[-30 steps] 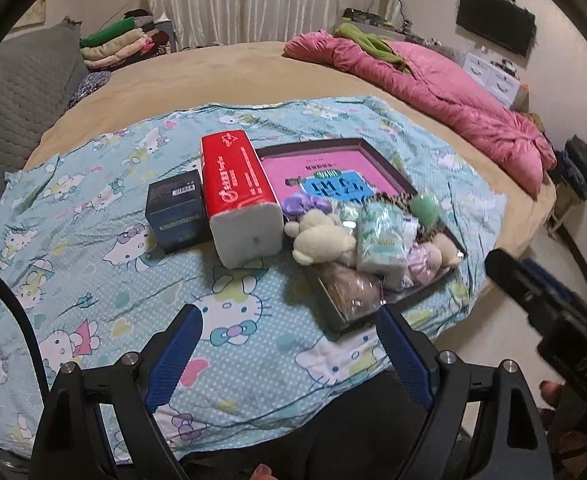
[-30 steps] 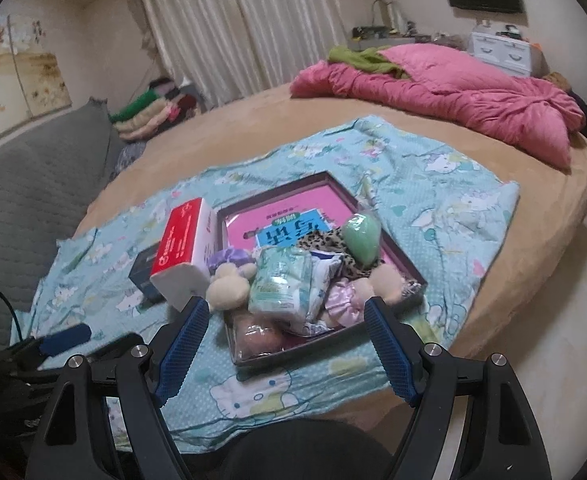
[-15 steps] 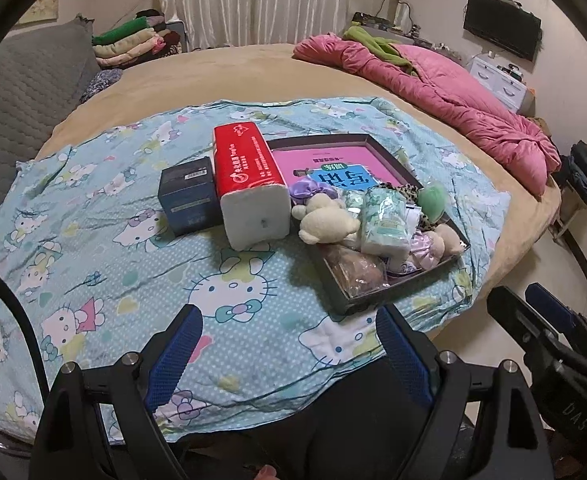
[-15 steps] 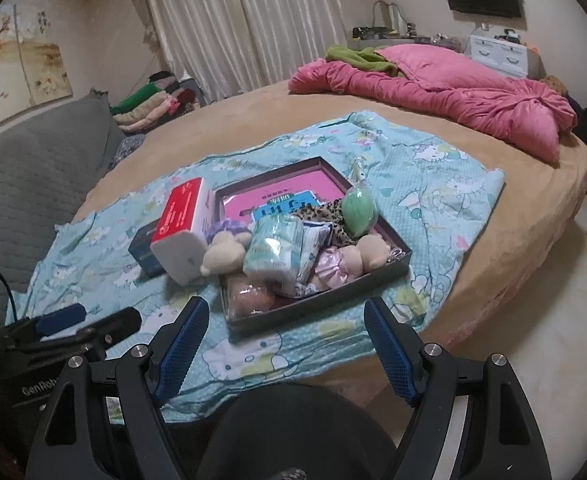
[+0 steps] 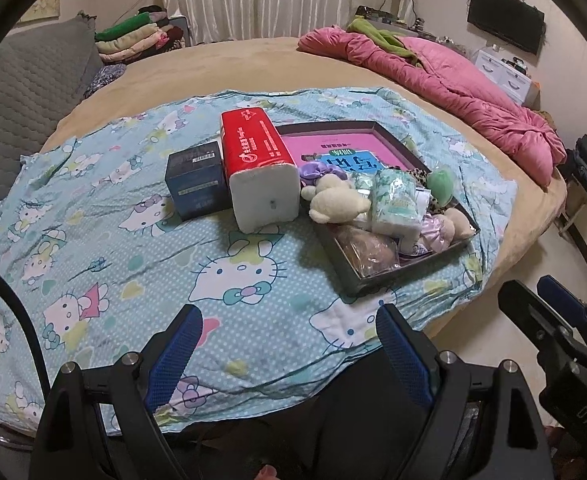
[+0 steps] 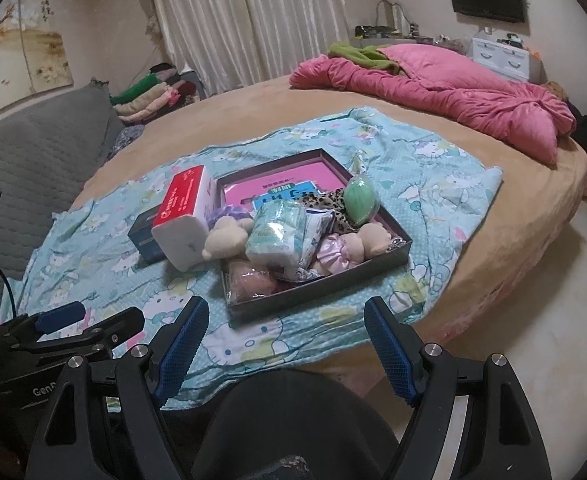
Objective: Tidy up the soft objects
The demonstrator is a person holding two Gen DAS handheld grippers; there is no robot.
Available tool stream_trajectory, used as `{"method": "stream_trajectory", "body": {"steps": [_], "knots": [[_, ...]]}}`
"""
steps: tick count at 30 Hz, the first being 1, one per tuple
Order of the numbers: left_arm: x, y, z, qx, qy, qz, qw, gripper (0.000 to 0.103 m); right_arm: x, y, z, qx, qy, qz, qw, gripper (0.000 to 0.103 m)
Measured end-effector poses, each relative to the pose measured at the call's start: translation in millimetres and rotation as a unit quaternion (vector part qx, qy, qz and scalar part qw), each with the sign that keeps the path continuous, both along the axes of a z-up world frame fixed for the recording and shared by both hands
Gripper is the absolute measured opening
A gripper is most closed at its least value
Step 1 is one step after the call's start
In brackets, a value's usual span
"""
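Your left claw [image 5: 287, 350] hangs released over the near edge of the Hello Kitty sheet [image 5: 105, 248], its blue pads [image 5: 173, 356] spread wide with nothing between them. Your right claw [image 6: 285, 342] is likewise spread and empty, low in front of the dark tray [image 6: 317, 288], which sits on the sheet toward the bed's [image 6: 505, 216] near right edge.

The soft things are heaped in the near half of that tray, and much of the heap hides itself. You can make out a cream plush bear [image 5: 335, 200] leaning over the tray's left rim, a teal-printed tissue pack [image 5: 395, 200] on top, a green sponge-like ball [image 5: 440, 184] toward the far right, a purple scrunchie [image 5: 315, 170] behind the bear, a pinkish bagged item [image 5: 369, 246] in the near corner, and a second plush [image 6: 367, 240] with pale pink fabric by the right rim. Leopard-print cloth [image 6: 321, 202] peeks out from under the pile; what it belongs to you cannot tell. The tray's far half shows a pink printed sheet [image 5: 333, 140], partly covered.

Just left of the tray a red-topped tissue pack [image 5: 259, 168] lies lengthwise, touching or nearly touching the bear, and a dark blue box [image 5: 195, 178] stands beside it; its label is too small to read. A dark rounded shape fills the bottom of the right wrist view, its identity unclear.
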State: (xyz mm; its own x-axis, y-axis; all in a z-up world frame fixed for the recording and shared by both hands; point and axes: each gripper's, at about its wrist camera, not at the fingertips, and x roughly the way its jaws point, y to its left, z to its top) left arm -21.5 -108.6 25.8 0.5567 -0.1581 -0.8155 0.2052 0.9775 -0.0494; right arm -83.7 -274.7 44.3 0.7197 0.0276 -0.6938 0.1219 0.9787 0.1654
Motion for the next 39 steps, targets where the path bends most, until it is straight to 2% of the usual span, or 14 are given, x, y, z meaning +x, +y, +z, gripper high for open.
{"method": "stream_trajectory", "body": {"steps": [39], "knots": [[0.2, 2.1, -3.4, 0.006, 0.004, 0.004, 1.0, 0.088, 3.1, 3.6, -8.3, -0.004, 0.014, 0.009, 1.0, 0.081]]}}
